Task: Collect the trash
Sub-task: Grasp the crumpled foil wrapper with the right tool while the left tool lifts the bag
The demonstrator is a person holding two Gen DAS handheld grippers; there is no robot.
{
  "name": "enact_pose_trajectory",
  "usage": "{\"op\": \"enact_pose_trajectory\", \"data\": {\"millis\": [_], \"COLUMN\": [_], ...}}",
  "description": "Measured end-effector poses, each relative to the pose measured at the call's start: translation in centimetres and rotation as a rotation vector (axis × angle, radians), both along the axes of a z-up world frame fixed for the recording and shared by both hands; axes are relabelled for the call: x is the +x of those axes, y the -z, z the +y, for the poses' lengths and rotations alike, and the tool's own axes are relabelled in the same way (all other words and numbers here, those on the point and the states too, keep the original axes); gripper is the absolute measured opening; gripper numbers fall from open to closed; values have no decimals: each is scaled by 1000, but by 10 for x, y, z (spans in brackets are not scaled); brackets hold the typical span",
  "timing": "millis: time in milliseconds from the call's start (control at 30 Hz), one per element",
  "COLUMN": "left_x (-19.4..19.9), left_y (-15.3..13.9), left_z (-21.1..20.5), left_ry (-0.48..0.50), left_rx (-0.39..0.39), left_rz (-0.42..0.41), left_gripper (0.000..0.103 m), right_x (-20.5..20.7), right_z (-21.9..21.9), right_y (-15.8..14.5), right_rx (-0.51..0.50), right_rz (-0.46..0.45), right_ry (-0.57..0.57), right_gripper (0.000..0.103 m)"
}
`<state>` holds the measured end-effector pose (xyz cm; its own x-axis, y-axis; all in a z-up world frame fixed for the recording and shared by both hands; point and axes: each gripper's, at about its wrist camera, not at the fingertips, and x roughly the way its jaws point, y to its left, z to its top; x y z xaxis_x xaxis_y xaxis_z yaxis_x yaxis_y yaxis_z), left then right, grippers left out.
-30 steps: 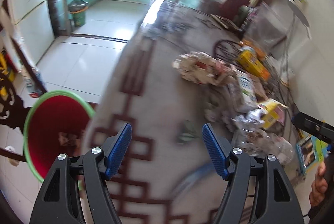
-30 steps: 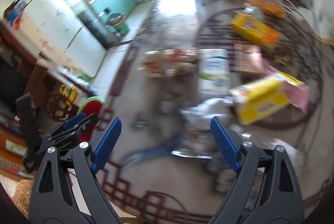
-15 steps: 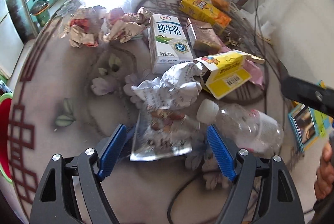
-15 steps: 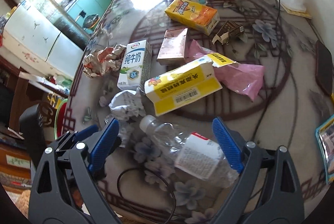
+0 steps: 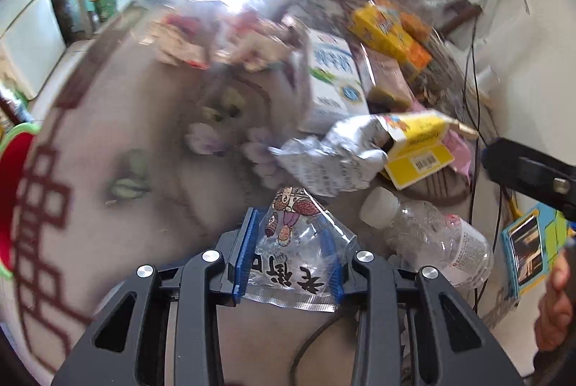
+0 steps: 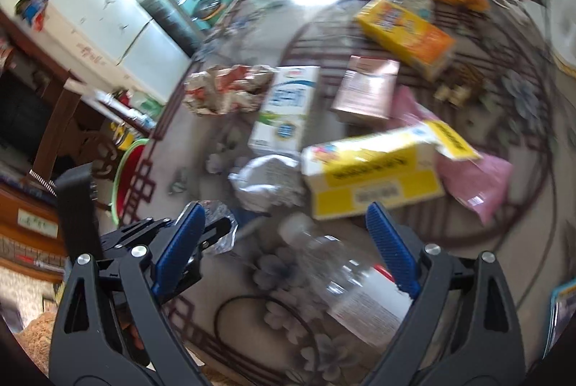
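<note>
Trash lies scattered on a patterned tabletop [image 5: 151,242]. A clear printed snack bag [image 5: 288,263] sits bunched between the blue pads of my left gripper [image 5: 288,224], whose jaws are closing and pressing on it. In the right wrist view the left gripper [image 6: 201,235] shows at the lower left with the bag [image 6: 219,224]. My right gripper [image 6: 284,209] stands open above a clear plastic bottle [image 6: 345,271], touching nothing. The bottle [image 5: 432,242] lies just right of the bag. A red bin [image 5: 10,188] with a green rim stands off the table's left edge.
A crumpled foil wrapper [image 5: 334,155], an open yellow box [image 5: 417,148], a milk carton [image 5: 331,83], an orange-yellow box [image 5: 388,26] and a pink bag [image 6: 475,181] crowd the table's middle. A black cable [image 6: 244,303] loops near the front. A hand [image 5: 554,314] shows at the right.
The left gripper swung from beside the red bin to the trash pile, came down over the clear bag and narrowed its jaws onto it. The right gripper drew closer over the bottle.
</note>
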<state>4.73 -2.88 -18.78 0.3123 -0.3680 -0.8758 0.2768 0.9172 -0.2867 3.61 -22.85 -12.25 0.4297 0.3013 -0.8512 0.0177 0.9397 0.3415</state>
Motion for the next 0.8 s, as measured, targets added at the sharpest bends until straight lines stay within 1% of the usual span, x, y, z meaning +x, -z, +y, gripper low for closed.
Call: {"op": "enact_pose_trajectory", "data": {"millis": [100,233,400,500,533,567,633,667,733,800], "left_x": [-4,-5,-7,-5,-5,-6,-7,-7,-7,-6], "left_y": [-16,-33,-45,-47,-46,-46,-45,-44,-44,-44], "left_z": [23,51,76,80,81,83,85,83,86,87], "left_ry": [-62,-146,-201,-217,-218,-217,-214,-212,-210,-211], "left_rx": [6,18,15,13,12,14,14,14,10,8], "left_rz": [-27,-61,-77,-76,-73,-71,-68,-67,-64,-63], "left_gripper": [32,32,33,33,33,33,33,33,33,33], "right_x": [14,27,40,45,47,49,51,50,45,38], "right_z": [20,41,54,55,55,56,57,58,59,60], "right_y": [5,21,46,60,64,69,75,77,72,59], "right_rx": [1,-10,-75,-117,-120,-126,-129,-115,-107,-96], "right_rz": [2,33,81,115,122,130,151,158,141,108], "right_ry": [-57,-111,-123,-114,-111,-111,-121,-125,-123,-117], "right_gripper": [89,88,82,79,76,65,51,49,48,48]}}
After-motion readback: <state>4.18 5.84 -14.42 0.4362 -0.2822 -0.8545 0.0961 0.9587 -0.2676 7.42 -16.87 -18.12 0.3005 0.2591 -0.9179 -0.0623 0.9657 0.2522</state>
